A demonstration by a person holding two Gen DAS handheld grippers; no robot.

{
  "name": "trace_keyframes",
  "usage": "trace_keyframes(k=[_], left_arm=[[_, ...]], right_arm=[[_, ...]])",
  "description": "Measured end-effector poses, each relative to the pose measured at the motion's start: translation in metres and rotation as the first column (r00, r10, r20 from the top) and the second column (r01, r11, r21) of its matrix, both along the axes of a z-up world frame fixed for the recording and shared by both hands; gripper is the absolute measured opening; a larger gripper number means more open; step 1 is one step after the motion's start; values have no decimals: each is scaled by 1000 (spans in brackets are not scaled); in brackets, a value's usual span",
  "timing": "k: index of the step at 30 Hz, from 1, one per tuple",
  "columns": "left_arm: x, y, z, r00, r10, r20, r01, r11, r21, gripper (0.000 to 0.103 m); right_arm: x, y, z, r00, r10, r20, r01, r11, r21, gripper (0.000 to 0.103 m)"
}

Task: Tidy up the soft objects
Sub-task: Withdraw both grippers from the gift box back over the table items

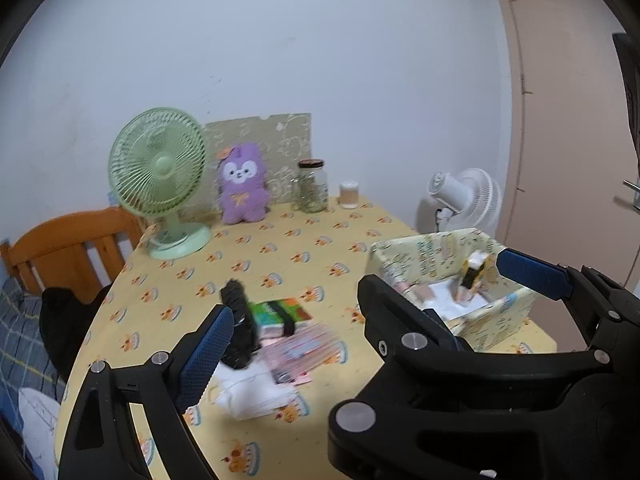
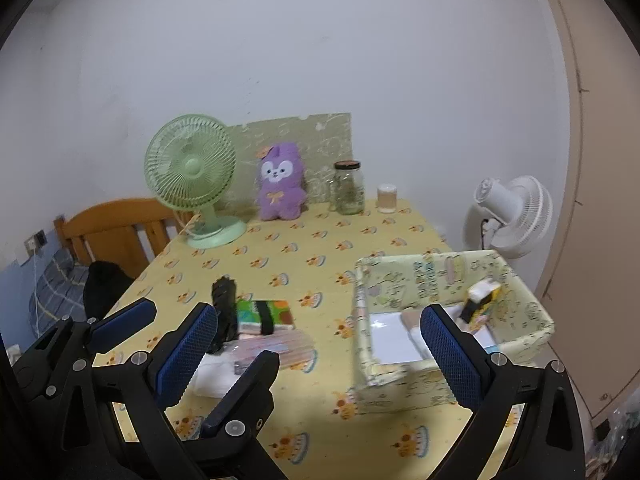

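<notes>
A purple plush toy (image 1: 242, 184) stands at the table's far edge; it also shows in the right wrist view (image 2: 280, 188). A pile lies mid-table: a black fuzzy item (image 1: 239, 322), a green packet with a black band (image 1: 280, 312), a pink striped packet (image 1: 298, 350) and a white cloth (image 1: 252, 394). A patterned fabric box (image 1: 472, 288) on the right holds several small items. My left gripper (image 1: 360, 304) is open and empty above the table. My right gripper (image 2: 320, 344) is open and empty, with the pile left of it and the box (image 2: 440, 320) to its right.
A green desk fan (image 1: 160, 176) stands back left, a glass jar (image 1: 313, 186) and a small cup (image 1: 349, 194) at the back. A white fan (image 1: 464, 200) stands beyond the table's right edge. A wooden bed frame (image 1: 68, 252) is at left. The yellow tablecloth (image 1: 304, 256) covers the table.
</notes>
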State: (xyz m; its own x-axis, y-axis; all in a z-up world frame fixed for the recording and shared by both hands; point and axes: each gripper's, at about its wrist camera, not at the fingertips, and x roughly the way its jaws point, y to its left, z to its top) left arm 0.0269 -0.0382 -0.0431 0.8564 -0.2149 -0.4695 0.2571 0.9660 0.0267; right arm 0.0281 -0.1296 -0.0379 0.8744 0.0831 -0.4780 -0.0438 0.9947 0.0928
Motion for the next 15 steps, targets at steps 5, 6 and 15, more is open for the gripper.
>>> trace_keyframes(k=[5, 6, 15], left_arm=[[2, 12, -11, 999, 32, -15, -32, 999, 12, 94], [3, 14, -12, 999, 37, -18, -37, 999, 15, 94], [15, 26, -34, 995, 73, -66, -72, 997, 25, 94]], right_arm=[[6, 13, -10, 1000, 22, -18, -22, 1000, 11, 103], [9, 15, -14, 999, 29, -28, -28, 999, 17, 103], [26, 29, -36, 994, 65, -86, -62, 998, 31, 103]])
